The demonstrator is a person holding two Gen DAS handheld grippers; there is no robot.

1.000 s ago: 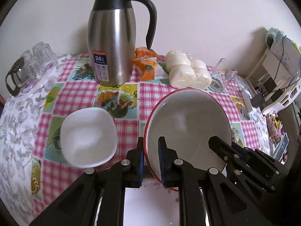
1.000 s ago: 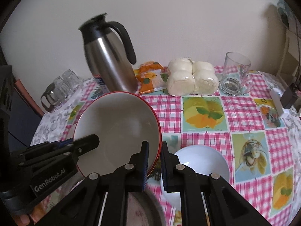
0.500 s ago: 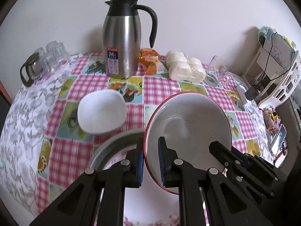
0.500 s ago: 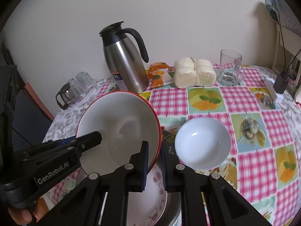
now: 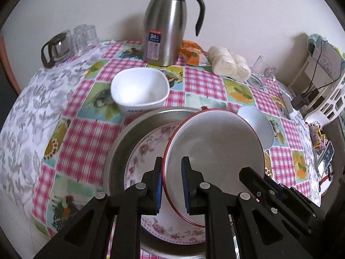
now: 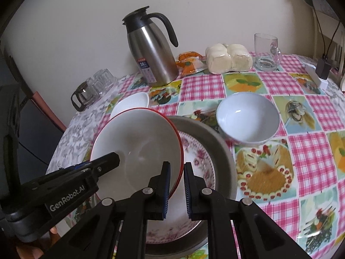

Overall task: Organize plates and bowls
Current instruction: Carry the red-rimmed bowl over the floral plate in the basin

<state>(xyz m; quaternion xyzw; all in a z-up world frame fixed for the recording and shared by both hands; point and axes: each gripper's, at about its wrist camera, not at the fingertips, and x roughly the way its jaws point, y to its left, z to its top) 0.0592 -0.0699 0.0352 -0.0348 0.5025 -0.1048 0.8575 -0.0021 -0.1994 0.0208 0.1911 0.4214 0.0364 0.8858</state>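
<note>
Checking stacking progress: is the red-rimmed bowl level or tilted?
Tilted. The red-rimmed bowl hangs between both grippers over the floral plate, its far rim higher, its inside empty.

Three bowls (image 5: 215,151), one floral plate (image 5: 146,151), one metal pan (image 5: 120,142), one jug (image 5: 166,26), two tools (image 5: 171,181).

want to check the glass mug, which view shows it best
The right wrist view: the glass mug stands whole and upright at the table's far edge, handle visible, beside the buns. In the left wrist view the mug sits near the fisheye edge, small, distorted and hard to make out.
</note>
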